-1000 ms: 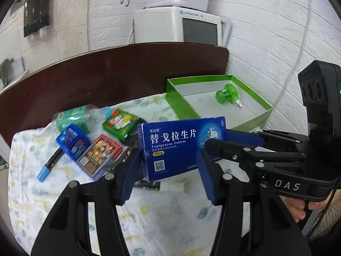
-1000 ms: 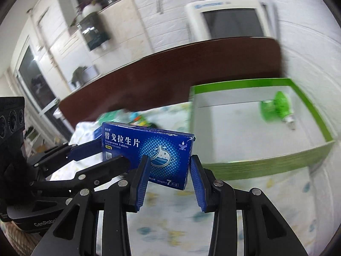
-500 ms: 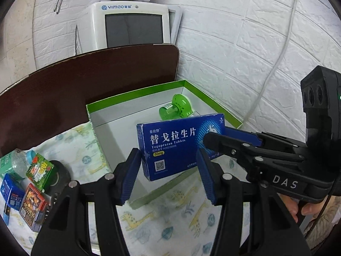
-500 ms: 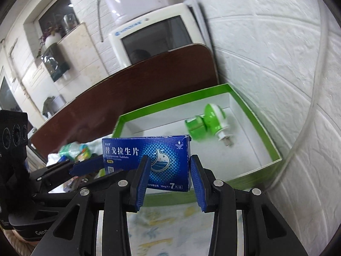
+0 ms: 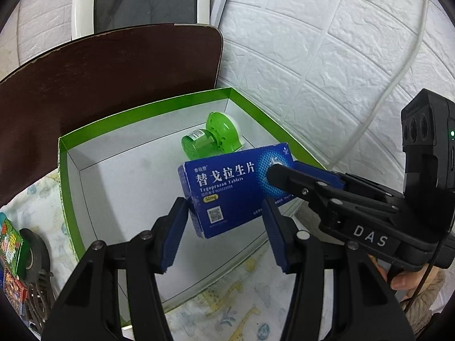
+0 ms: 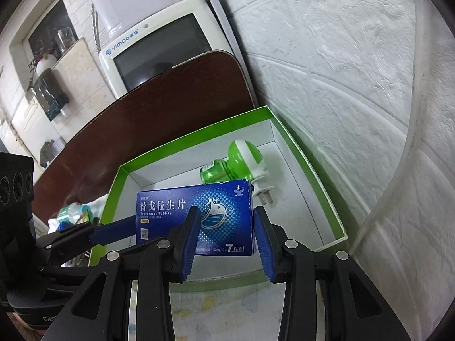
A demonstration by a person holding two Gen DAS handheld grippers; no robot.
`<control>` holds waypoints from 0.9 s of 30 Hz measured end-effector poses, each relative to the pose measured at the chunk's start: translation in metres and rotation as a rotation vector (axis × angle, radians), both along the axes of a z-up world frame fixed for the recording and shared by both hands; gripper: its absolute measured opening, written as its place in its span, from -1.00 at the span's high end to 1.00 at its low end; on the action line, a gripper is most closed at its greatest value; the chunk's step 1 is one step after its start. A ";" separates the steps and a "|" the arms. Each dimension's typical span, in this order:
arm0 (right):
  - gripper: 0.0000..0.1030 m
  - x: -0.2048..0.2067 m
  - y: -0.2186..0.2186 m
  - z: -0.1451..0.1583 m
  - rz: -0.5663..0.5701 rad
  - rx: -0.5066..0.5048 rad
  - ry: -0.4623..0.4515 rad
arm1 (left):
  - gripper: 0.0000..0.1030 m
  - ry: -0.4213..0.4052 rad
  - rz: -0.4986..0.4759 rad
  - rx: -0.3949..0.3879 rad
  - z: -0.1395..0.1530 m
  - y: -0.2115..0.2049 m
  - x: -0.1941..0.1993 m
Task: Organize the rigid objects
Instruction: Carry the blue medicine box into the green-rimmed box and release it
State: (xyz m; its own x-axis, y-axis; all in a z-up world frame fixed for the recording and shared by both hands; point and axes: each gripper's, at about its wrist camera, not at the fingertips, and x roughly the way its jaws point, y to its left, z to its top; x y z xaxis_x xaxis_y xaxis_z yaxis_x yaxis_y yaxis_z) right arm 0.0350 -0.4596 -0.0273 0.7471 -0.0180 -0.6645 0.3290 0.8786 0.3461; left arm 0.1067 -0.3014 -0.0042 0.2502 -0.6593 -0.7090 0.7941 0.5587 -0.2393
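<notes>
A white wall (image 5: 327, 56) of embossed brick pattern rises close on the right, with a pale cable (image 5: 398, 76) curving down across it. A dark brown rounded board (image 5: 113, 79) stands behind the cloth-covered surface (image 5: 241, 298), and a white appliance with a dark screen (image 6: 162, 48) sits beyond it. Further left there's a beige tiled wall with a recessed shelf (image 6: 54, 37) holding glassware

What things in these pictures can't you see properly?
Left wrist view: the right gripper covers the blue tablet box's right end.
Left wrist view: that box hides the green plug-in bottle's lower part.
Left wrist view: the colourful packets are cut off by the left edge.
Both views: whether the left gripper or the right one clamps the box is unclear; fingers overlap it.
</notes>
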 end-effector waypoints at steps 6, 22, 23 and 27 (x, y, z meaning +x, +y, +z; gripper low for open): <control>0.21 0.010 -0.005 -0.002 -0.003 0.005 0.013 | -0.01 0.020 0.003 0.001 -0.003 -0.008 0.007; 0.21 0.014 -0.013 -0.011 -0.048 -0.005 0.056 | -0.01 0.060 -0.019 0.047 -0.016 -0.022 0.012; 0.21 0.012 -0.012 -0.010 -0.047 -0.004 0.051 | -0.01 0.060 -0.028 0.054 -0.017 -0.024 0.011; 0.21 0.008 -0.009 -0.005 -0.054 -0.011 0.046 | -0.01 0.048 -0.032 0.066 -0.017 -0.022 0.008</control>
